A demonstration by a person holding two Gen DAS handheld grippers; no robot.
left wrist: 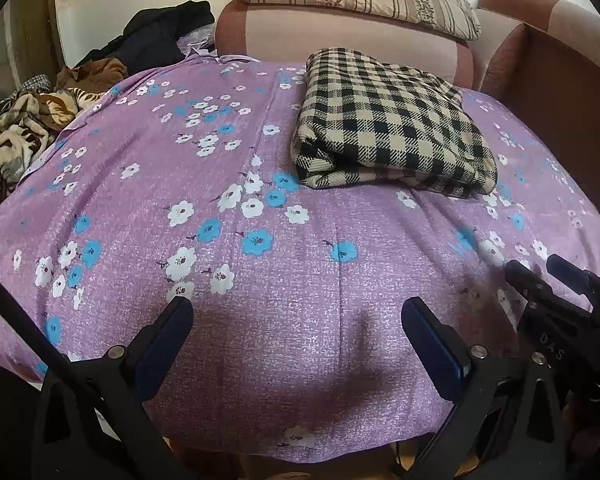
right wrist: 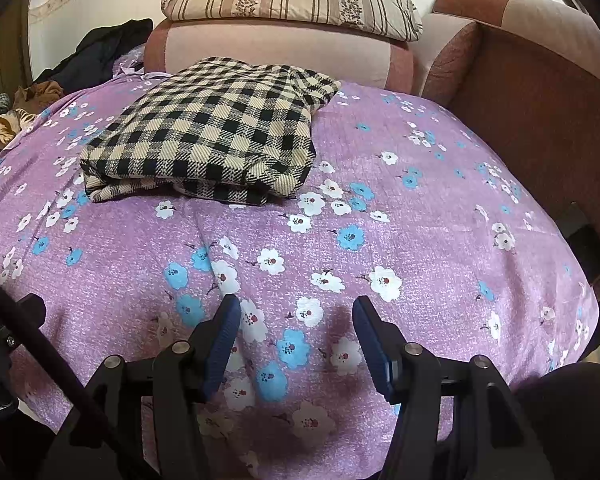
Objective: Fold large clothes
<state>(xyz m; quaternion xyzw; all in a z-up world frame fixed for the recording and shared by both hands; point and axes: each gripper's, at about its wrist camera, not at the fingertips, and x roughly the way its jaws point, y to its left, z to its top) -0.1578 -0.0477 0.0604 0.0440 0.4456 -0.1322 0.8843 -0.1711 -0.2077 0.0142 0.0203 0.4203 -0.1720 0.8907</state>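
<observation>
— Where does the folded checked cloth (right wrist: 204, 136) lie from us?

— Ahead of both tools on the purple flowered bedspread (left wrist: 300, 340), well apart. It sits ahead-left of our right tool (right wrist: 296, 320) and ahead-right of the left tool (left wrist: 296, 320).

— Long side?

— Across our reach. Both tools are spread and pinch nothing.
</observation>
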